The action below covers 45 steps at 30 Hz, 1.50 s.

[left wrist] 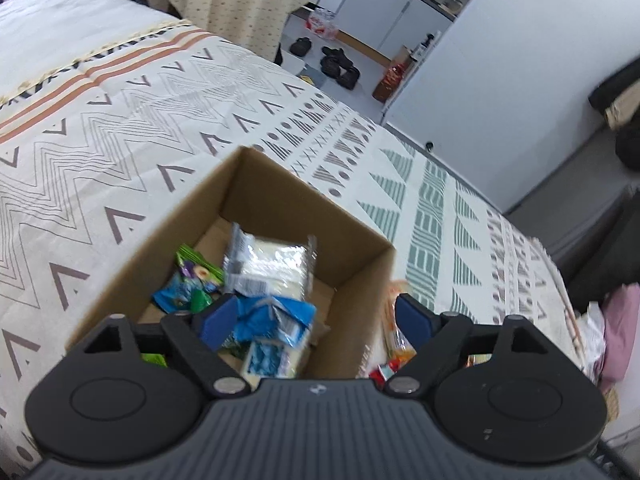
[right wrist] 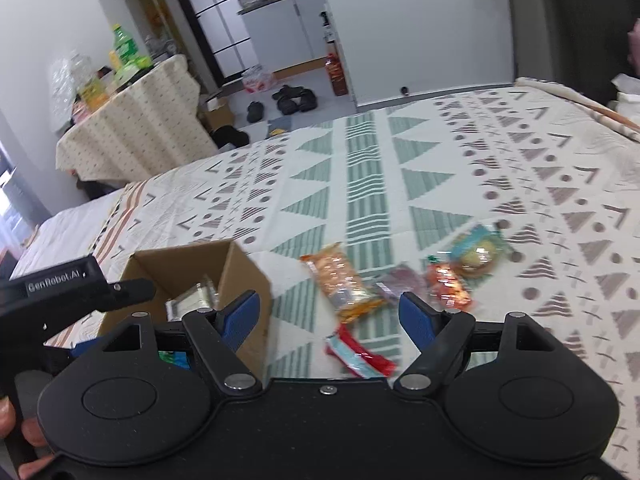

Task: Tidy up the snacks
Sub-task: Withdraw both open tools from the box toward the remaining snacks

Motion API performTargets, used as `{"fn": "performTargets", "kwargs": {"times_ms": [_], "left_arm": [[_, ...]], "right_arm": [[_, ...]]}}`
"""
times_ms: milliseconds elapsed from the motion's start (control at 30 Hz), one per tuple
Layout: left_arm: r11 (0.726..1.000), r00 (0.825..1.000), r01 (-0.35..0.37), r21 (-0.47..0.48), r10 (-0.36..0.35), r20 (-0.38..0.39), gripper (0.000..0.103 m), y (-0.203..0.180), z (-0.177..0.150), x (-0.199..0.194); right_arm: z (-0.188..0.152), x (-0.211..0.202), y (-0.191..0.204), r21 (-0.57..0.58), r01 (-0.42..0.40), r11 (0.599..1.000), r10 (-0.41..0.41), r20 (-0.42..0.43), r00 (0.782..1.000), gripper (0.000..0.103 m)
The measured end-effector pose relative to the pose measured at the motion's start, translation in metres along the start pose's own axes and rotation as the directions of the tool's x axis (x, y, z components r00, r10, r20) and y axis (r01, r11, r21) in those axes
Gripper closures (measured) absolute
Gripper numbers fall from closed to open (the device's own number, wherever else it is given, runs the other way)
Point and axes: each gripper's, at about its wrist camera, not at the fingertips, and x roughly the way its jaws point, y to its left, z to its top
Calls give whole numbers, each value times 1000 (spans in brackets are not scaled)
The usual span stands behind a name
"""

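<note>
An open cardboard box (left wrist: 280, 208) stands on the patterned bed; it also shows in the right wrist view (right wrist: 244, 268). Inside lie a clear white snack pack (left wrist: 272, 264), blue packets (left wrist: 276, 316) and green packets (left wrist: 196, 268). My left gripper (left wrist: 316, 316) is open and empty above the box's near side. My right gripper (right wrist: 330, 316) is open and empty above loose snacks on the bed: an orange cracker pack (right wrist: 340, 280), a red and blue bar (right wrist: 360, 356), an orange-red packet (right wrist: 448, 284), a purple packet (right wrist: 400, 280) and a round pastry pack (right wrist: 480, 252).
The bedspread (right wrist: 400, 168) stretches far beyond the snacks. The left gripper's body (right wrist: 60, 292) reaches in beside the box. On the floor past the bed are shoes (right wrist: 296, 100), a draped table (right wrist: 136, 128) with bottles, and white cabinets (right wrist: 288, 28).
</note>
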Motion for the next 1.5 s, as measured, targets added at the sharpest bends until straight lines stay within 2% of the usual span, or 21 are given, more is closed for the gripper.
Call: {"fn": "performTargets", "kwargs": {"times_ms": [233,567,900,1133,1333,1500], "left_arm": [[997,1000,2,81,-1,-6,12,-25,-19,-3],[987,1000,7,159,-6,-10,11,-51,-38,-5],[975,1000,7,224,-5,-11,11,-74,-52,-1],[961,1000,14,276,-11,-15,11,-86,-65,9],[950,1000,25,310,-19,-22,13,-98,-76,20],[944,999,33,329,-18,-47,19,-107,-83,35]], "right_arm": [[-1,-27,-31,29,29,999,-30,34,999,20],[-5,-54,-69,58,43,997,-47,70,996,10],[-14,-62,-106,98,46,994,-52,61,997,10],[-20,-55,-126,109,17,994,-23,51,998,10],[-28,-39,-138,106,-29,994,25,40,999,13],[-32,-20,-143,131,-84,988,85,0,996,28]]}}
